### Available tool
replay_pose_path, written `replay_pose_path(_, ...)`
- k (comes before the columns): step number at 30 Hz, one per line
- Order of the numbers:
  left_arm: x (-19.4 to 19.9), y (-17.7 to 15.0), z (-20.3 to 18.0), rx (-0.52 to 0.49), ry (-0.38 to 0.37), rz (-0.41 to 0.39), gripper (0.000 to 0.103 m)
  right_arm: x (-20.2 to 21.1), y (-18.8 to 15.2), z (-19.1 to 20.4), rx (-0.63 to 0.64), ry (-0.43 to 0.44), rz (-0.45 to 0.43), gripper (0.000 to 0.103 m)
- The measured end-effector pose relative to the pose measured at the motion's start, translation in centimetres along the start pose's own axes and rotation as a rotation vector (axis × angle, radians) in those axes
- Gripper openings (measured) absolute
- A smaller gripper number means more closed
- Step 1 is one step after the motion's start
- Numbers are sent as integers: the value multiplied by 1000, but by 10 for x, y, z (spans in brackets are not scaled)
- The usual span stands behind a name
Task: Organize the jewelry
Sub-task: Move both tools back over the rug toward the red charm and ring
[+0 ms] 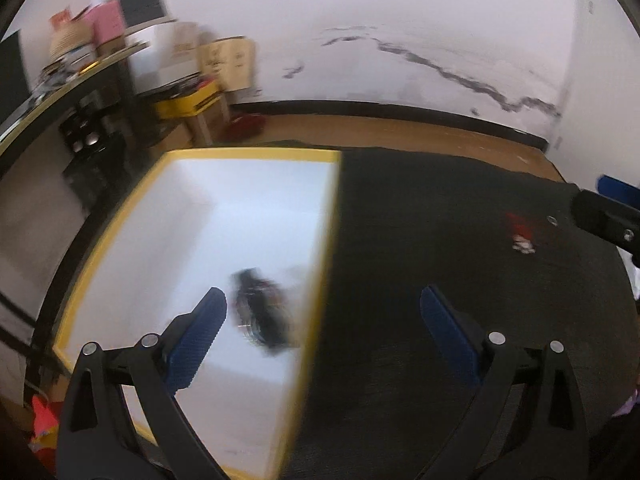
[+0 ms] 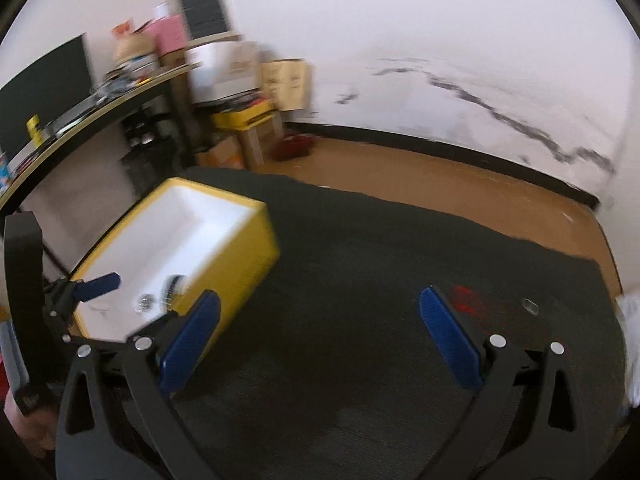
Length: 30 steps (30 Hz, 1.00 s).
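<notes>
A yellow box (image 1: 320,240) with a white inside stands on the left of a dark mat (image 1: 440,240). A blurred dark piece of jewelry (image 1: 260,314) lies on its floor. My left gripper (image 1: 323,296) hangs open over the box's right wall, holding nothing. On the mat to the right lie a red and white piece (image 1: 520,234) and a small clear item (image 1: 552,221). In the right wrist view my right gripper (image 2: 320,300) is open and empty above the mat, between the yellow box (image 2: 240,256) and the blurred red piece (image 2: 464,300). A silvery piece (image 2: 145,301) shows inside the box.
A black desk (image 2: 100,108) with a monitor and stacked boxes stands at the back left. Cardboard boxes (image 2: 288,84) lean on the white wall. Brown floor (image 2: 440,176) lies beyond the mat's far edge. Something white (image 2: 630,312) sits at the mat's right edge.
</notes>
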<state>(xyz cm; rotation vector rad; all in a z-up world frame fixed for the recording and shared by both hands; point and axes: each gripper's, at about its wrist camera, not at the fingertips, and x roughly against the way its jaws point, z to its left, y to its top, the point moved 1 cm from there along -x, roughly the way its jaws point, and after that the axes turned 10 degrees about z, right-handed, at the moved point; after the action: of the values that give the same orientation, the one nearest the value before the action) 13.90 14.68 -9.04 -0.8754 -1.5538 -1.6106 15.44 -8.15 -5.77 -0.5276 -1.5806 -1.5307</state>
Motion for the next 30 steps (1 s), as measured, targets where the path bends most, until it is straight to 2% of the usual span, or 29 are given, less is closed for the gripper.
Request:
replay_pose_path(6,-20,2,-87,-83,-53,-12,95,10,-50,-100,-93,-131,-6,97)
replay_pose_path(9,-33,2,-135,-127,-88,-6,95,4,-72,-140,-147,-153,8,97)
replay_pose_path(16,-64,1,-213,-223,-96,5,95,-22,-101,-210,-235,-176,18,97)
replay_pose_path(22,-101,12,-252,-234,-90,26,95,-60,-92,-247,-235,-171,44,97)
replay_pose_path(28,-146,32,-271,-200,-114,80,95,-118,-60,-263,-204,-144,96,97)
replay_pose_path(30,-159,37,-275,-190,-115,90,95,-138,-50,-266,-182,-160,115,97)
